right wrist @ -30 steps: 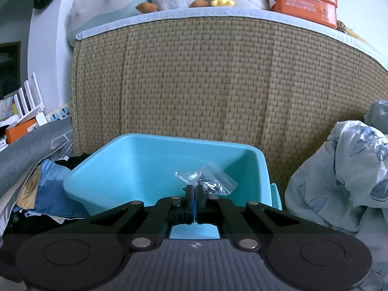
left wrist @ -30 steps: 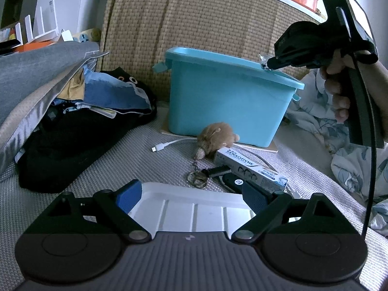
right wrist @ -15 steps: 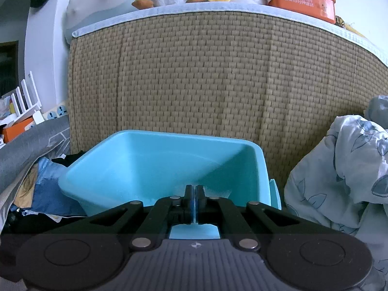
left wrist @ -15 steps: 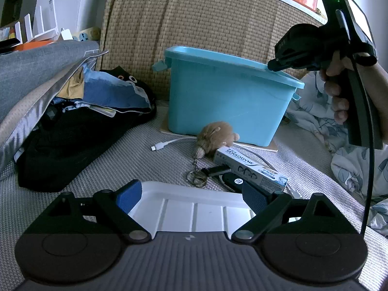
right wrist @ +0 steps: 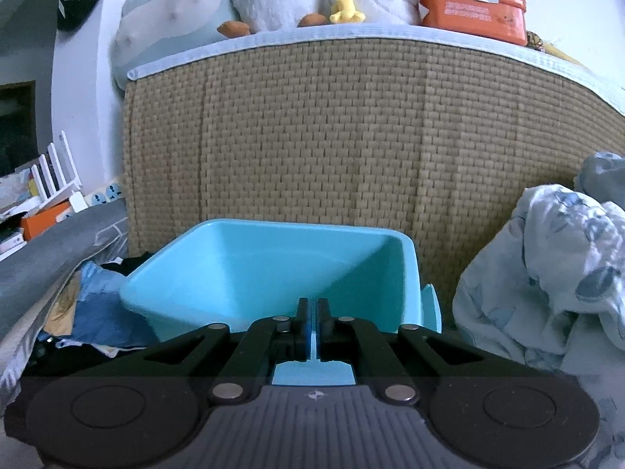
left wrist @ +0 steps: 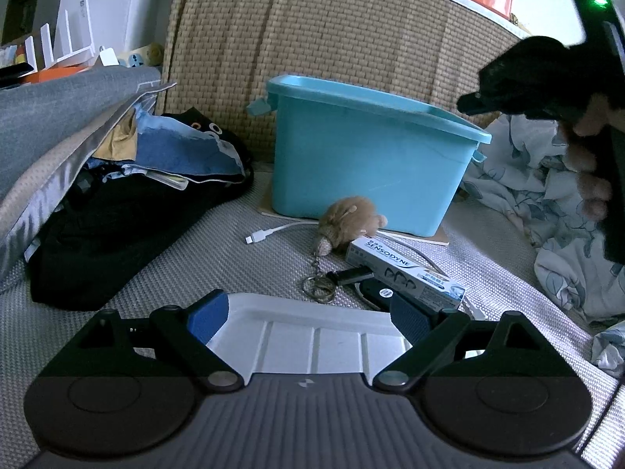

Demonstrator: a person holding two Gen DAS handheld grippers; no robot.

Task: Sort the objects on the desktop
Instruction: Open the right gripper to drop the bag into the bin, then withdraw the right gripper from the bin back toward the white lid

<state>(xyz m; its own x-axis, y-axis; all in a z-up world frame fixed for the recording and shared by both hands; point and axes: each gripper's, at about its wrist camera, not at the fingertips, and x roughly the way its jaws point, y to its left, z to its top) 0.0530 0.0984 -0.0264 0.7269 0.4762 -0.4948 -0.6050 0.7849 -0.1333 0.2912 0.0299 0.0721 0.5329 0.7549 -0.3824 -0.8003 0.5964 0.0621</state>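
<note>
The little clear bag your right gripper (right wrist: 312, 306) held over the blue bin (left wrist: 367, 164) a second ago is gone; its fingers are now pinched together on nothing, so that item likely sits inside. Your left gripper (left wrist: 308, 314) stays spread wide around the white tray (left wrist: 312, 346), with the toothpaste box (left wrist: 406, 269), keyring (left wrist: 318, 285) and fuzzy toy (left wrist: 349, 221) waiting just before the bin.

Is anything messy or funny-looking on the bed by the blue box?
Yes. A small jumble lies in front of the blue tub: a furry keychain, a toothpaste box lying askew over a dark gadget, and a white cable trailing loose. Rumpled clothes are heaped to the left.
</note>
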